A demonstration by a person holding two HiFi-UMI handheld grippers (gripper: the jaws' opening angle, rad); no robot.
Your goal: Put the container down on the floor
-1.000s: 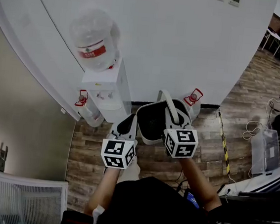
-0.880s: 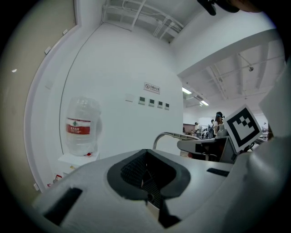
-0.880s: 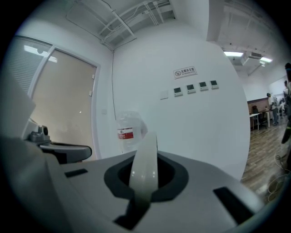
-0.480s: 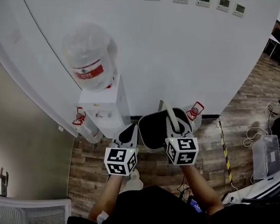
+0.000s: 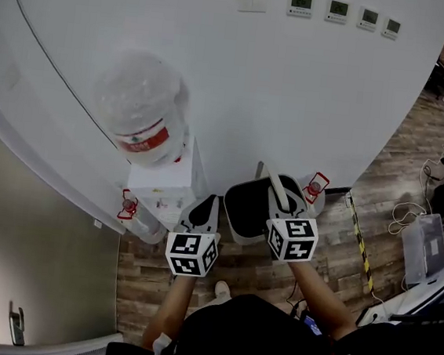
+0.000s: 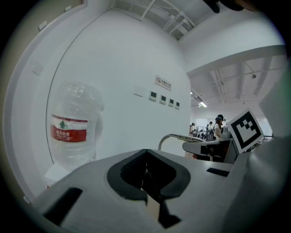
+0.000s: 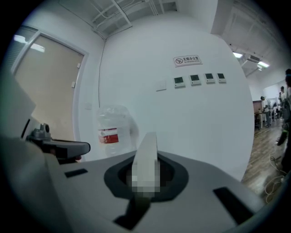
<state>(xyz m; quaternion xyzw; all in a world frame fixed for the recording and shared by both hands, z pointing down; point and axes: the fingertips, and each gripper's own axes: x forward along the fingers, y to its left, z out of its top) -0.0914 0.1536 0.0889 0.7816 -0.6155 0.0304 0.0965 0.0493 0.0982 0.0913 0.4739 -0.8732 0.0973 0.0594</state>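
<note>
Gripping is recorded at the right gripper [image 5: 282, 204]: its jaws are closed on the pale handle [image 7: 146, 157] of the container [image 5: 244, 208]. The left gripper [image 5: 205, 209] is held just beside it, jaws drawn together with nothing between them. The container, white with a dark inside, is suspended by that handle over the wooden floor [image 5: 332, 251], near the floor's edge at the white wall [image 5: 309, 95]. A water dispenser [image 5: 164, 192] topped by a bottle [image 5: 142, 109] is seen to its left.
</note>
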